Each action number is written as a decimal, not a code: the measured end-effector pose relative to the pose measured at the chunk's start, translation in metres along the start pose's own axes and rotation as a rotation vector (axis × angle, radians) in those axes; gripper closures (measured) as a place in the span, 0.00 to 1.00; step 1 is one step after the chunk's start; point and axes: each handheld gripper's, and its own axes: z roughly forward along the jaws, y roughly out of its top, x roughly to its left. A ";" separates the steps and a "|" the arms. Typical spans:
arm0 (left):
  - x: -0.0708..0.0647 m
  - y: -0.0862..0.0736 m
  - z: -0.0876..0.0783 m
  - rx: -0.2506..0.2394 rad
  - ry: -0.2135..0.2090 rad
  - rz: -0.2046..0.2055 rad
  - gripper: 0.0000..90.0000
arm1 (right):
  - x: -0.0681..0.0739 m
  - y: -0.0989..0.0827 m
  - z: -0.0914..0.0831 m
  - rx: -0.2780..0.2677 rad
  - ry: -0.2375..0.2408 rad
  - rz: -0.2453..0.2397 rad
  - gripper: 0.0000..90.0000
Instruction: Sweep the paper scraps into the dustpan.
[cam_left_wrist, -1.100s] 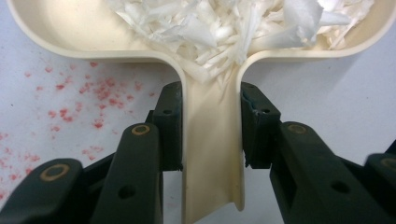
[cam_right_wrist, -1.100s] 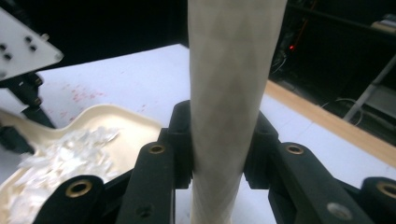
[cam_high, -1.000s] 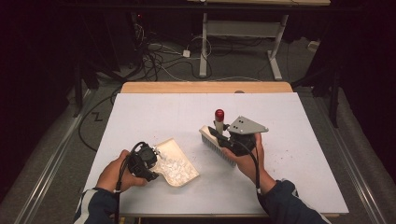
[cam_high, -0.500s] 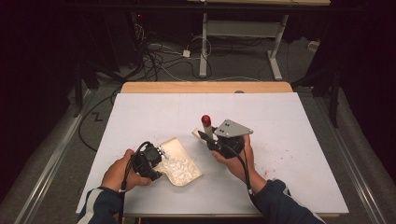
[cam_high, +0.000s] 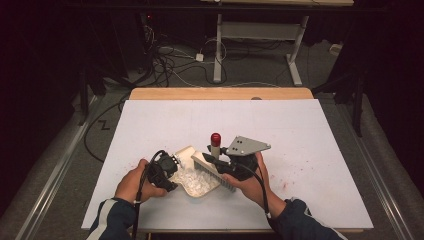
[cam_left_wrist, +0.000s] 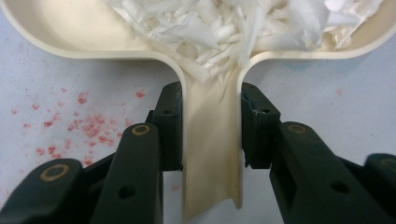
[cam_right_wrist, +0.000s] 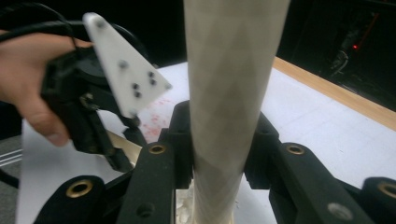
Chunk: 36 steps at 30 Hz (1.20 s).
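White tabletop (cam_high: 300, 130) looks mostly swept: left gripper (cam_left_wrist: 210, 135) pinches the dustpan (cam_high: 192, 170) heaped with paper scraps (cam_left_wrist: 219, 23), right gripper (cam_right_wrist: 217, 154) clamps the brush (cam_high: 215, 167) at its lip.

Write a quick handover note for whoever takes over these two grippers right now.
Left gripper: shut on the dustpan handle, pan flat on the table.
Right gripper: shut on the brush handle, bristles at the pan's mouth.
Done: white paper scraps sit in the dustpan.
Left: a few scraps by the brush may need sweeping in; the red specks on the table remain.
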 end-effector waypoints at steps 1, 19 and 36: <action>0.000 0.000 0.000 -0.003 0.000 -0.002 0.70 | 0.001 0.001 -0.001 -0.010 0.004 0.002 0.78; 0.004 0.013 0.007 0.006 -0.006 -0.017 0.70 | -0.041 0.004 -0.020 0.006 -0.186 -0.002 0.78; 0.006 0.010 -0.001 0.030 -0.001 -0.018 0.70 | -0.029 0.000 -0.002 0.042 -0.097 -0.026 0.78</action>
